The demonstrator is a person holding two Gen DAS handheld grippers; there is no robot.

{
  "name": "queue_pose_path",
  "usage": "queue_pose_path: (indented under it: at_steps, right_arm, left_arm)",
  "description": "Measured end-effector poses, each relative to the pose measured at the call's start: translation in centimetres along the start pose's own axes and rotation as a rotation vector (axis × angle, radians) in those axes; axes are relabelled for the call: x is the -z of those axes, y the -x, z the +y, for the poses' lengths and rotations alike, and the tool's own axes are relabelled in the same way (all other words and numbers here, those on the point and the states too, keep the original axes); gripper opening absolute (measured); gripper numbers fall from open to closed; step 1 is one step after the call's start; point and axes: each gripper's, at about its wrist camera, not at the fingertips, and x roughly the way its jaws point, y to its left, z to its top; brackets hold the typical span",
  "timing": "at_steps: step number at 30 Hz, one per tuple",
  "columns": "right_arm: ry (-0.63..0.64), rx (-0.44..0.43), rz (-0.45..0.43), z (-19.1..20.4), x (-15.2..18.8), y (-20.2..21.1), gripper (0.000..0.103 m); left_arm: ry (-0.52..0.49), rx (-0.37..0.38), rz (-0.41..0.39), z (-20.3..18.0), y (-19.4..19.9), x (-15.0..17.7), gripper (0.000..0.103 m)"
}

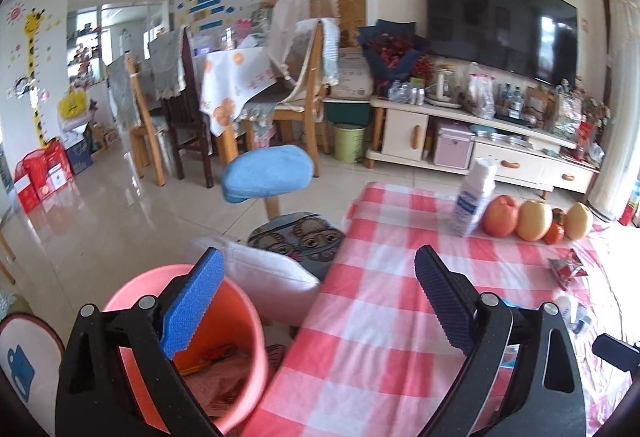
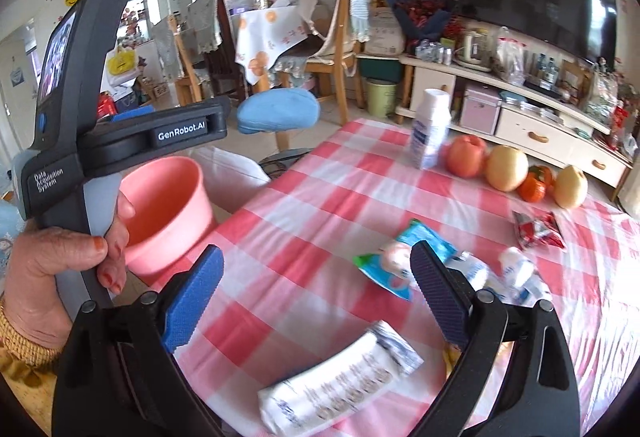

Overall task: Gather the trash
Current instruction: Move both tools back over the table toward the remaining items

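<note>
1. the right hand-held gripper [image 2: 316,297] stands wide with nothing between its pads, hanging over the near part of the table [image 2: 320,205], which wears a pink-and-white checked cloth.
2. the relation that matters: a white printed wrapper [image 2: 340,381] lies on the cloth just below and ahead of the right jaws, its long axis running on a slant from lower left to upper right, roughly across the line the gripper points along. by my reading the right hand is the nearer one for it.
3. more trash sits further on: a blue-and-green packet [image 2: 394,261] just beside the dark right finger, crumpled white wrappers [image 2: 516,273] to its right, and a red packet [image 2: 538,229] near the fruit.
4. the left hand-held gripper [image 1: 320,301] is also wide and empty, and straddles the table's left edge; in the right wrist view a hand [image 2: 60,257] holds it beside the pink bucket [image 2: 168,209].
5. the bucket stands off the table's left edge and already has some scraps in it; it is likely the place for the trash.
6. a white bottle [image 2: 430,129] and a row of fruit [image 2: 504,169] stand at the far side; beyond them are a tiled floor, dining chairs, a blue stool and a tv cabinet.
</note>
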Motion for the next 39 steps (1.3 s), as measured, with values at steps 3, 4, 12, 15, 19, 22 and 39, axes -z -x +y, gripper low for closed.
queue_pose_path:
  at_steps: [3,4,12,15,19,22,39]
  right_arm:
    - [-0.015,0.033,-0.012,-1.6,1.1,1.2,0.095]
    - [-0.014,0.037,-0.014,-2.1,1.3,1.4,0.095]
    - [-0.09,0.064,-0.038,-7.3,3.5,3.7,0.095]
    - [-0.116,0.064,-0.052,-9.1,4.1,4.6,0.095]
    - [-0.146,0.071,-0.063,-11.1,4.7,5.5,0.095]
    - [-0.148,0.095,-0.07,-12.3,5.1,6.0,0.095]
    - [-0.215,0.164,-0.051,-18.3,6.9,6.9,0.095]
  left_arm:
    - [-0.047,0.006,-0.008,-2.3,0.5,0.1,0.095]
    - [-0.064,0.009,-0.008,-3.2,0.7,0.2,0.095]
    - [-0.163,0.041,0.023,-8.6,1.6,1.6,0.095]
    - [-0.203,0.042,0.034,-10.2,1.8,2.3,0.095]
    - [-0.259,0.028,0.029,-12.6,2.3,3.1,0.095]
    - [-0.282,0.033,0.025,-13.8,2.9,3.5,0.095]
    - [-0.44,0.054,0.033,-20.8,3.4,6.6,0.095]
